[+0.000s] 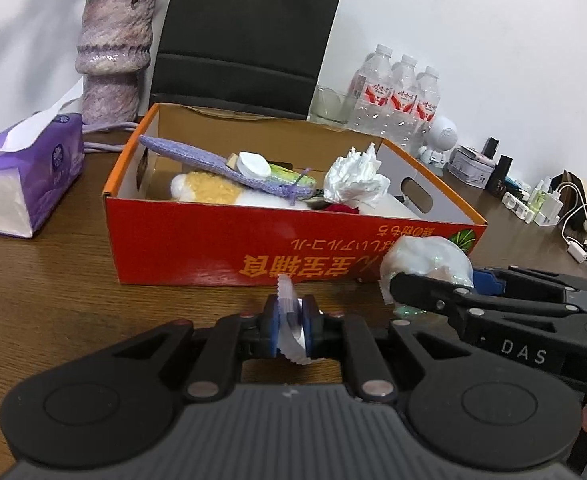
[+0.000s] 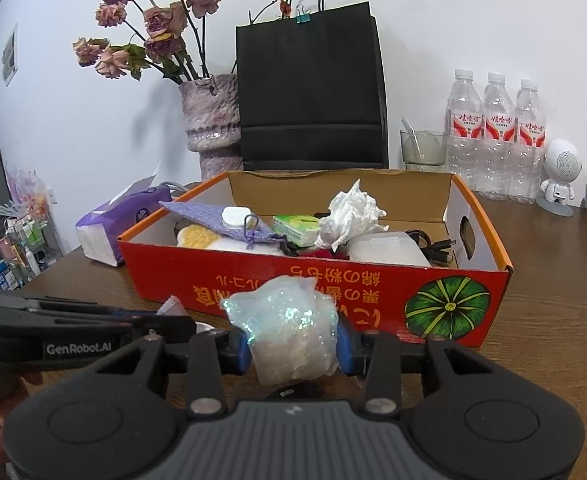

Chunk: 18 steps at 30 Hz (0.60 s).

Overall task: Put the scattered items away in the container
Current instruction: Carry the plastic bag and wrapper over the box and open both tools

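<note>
An open red-orange cardboard box (image 1: 221, 240) stands on the wooden table, also in the right wrist view (image 2: 345, 292). It holds a purple pouch (image 1: 213, 164), crumpled tissue (image 1: 353, 180), a white cap and other items. My left gripper (image 1: 291, 326) is shut on a small clear wrapper with a serrated edge (image 1: 287, 300), just in front of the box. My right gripper (image 2: 293, 344) is shut on a glittery clear plastic bag (image 2: 289, 336), in front of the box's near wall; it shows at the right of the left wrist view (image 1: 425, 264).
A purple tissue pack (image 1: 25, 180) lies left of the box. A mottled vase (image 1: 113, 52) and a black paper bag (image 1: 249, 32) stand behind it. A glass, three water bottles (image 1: 397, 96), a small white robot figure and chargers line the back right.
</note>
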Motion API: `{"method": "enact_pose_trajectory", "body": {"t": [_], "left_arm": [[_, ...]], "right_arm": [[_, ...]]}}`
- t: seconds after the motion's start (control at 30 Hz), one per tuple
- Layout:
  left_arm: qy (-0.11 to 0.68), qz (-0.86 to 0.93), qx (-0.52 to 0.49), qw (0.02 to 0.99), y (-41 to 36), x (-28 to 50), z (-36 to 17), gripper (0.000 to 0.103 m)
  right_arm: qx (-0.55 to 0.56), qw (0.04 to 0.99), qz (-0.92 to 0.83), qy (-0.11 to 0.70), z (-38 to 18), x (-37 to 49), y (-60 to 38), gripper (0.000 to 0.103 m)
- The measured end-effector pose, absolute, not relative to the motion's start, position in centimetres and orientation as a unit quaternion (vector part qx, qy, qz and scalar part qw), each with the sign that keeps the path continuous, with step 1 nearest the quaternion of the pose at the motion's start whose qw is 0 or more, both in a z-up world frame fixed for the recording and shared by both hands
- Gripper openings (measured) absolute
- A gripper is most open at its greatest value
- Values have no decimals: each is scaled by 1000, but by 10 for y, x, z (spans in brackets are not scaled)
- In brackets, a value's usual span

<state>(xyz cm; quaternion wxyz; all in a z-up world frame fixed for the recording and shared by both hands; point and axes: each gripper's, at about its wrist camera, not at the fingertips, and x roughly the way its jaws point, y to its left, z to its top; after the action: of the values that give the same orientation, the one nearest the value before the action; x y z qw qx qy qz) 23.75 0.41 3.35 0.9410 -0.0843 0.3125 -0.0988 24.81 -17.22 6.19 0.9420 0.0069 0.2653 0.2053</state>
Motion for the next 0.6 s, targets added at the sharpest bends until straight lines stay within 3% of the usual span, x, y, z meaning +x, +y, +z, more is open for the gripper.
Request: {"method": "enact_pose_trajectory", "body": {"t": [0.23, 0.33, 0.6], "left_arm": [[316, -85, -67, 943, 4, 238, 32, 15], [307, -81, -58, 946, 4, 235, 34, 8], [278, -80, -54, 956, 4, 227, 44, 7]], "right_arm": [[7, 940, 208, 269, 60, 248, -171, 40], [7, 940, 209, 270, 60, 249, -171, 40], [9, 940, 209, 270, 60, 248, -172, 40]]}}
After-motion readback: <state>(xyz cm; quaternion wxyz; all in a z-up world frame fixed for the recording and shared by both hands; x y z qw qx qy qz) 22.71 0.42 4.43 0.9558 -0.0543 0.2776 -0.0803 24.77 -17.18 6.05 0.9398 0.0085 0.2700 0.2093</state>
